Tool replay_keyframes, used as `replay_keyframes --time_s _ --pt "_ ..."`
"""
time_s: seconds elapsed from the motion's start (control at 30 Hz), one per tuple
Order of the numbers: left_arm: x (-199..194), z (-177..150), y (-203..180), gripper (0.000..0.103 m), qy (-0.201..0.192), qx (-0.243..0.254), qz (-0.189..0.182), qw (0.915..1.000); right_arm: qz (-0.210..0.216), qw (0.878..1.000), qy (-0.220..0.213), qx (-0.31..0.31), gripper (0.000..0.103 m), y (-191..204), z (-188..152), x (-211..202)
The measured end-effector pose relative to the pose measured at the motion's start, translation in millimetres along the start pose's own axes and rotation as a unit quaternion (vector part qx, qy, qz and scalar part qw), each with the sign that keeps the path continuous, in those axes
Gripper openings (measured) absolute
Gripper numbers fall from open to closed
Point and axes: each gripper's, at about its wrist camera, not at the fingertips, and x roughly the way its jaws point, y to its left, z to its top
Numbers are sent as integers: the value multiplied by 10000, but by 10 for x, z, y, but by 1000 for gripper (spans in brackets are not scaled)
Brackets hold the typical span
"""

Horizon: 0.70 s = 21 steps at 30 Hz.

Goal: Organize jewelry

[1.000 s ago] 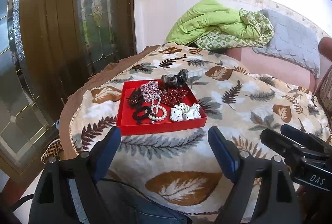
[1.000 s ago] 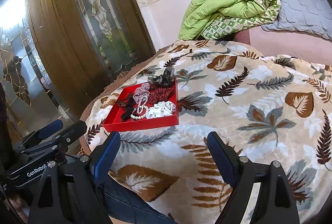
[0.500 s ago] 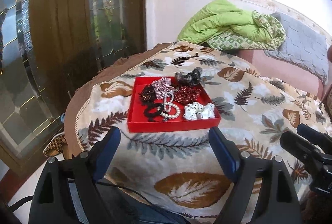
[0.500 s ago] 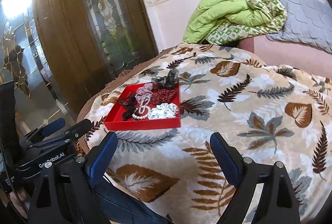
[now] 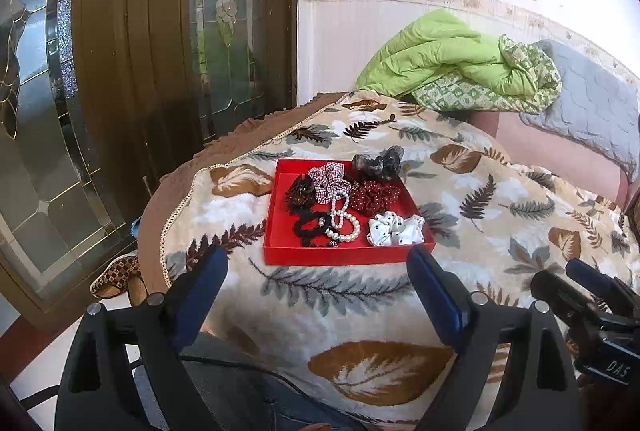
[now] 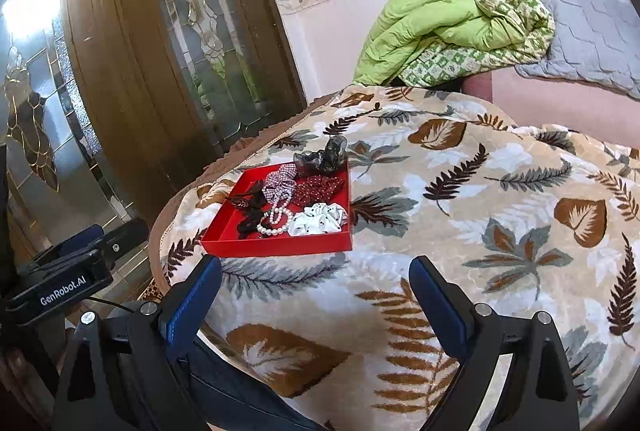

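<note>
A red tray (image 5: 280,231) of tangled hair ties and a pearl necklace (image 5: 345,227) sits on the leaf-print blanket (image 5: 500,215) of a bed, at twelve o'clock from the left gripper (image 5: 318,295) and at eleven o'clock from the right gripper (image 6: 316,297); both grippers hang short of it with jaws spread wide and empty, having just been opening further, nothing between them. The pearls are draped across a black hair tie (image 5: 310,225) and touch a checked scrunchie (image 5: 329,181), so a pinch on the strand would likely drag its neighbours along or snag a loop (the soft bedding under the tray could also let it tip under a downward push). A sheer grey scrunchie (image 5: 378,164) straddles the far rim and could slide off onto the blanket. The left view alone shows patterned slippers (image 5: 116,273) on the floor at eight o'clock; the right view alone shows the open spread of blanket at three o'clock.
</note>
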Motion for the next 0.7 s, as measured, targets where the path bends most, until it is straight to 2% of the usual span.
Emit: replay_keyframes --time_s 0.27,0.7 --pt "297 -161 -5 91 344 -4 -8 9994 -170 9995 108 -259 97 -2 -98 167" --pt "376 -197 -48 91 411 96 -87 9991 -224 9983 105 -518 97 74 -119 196"
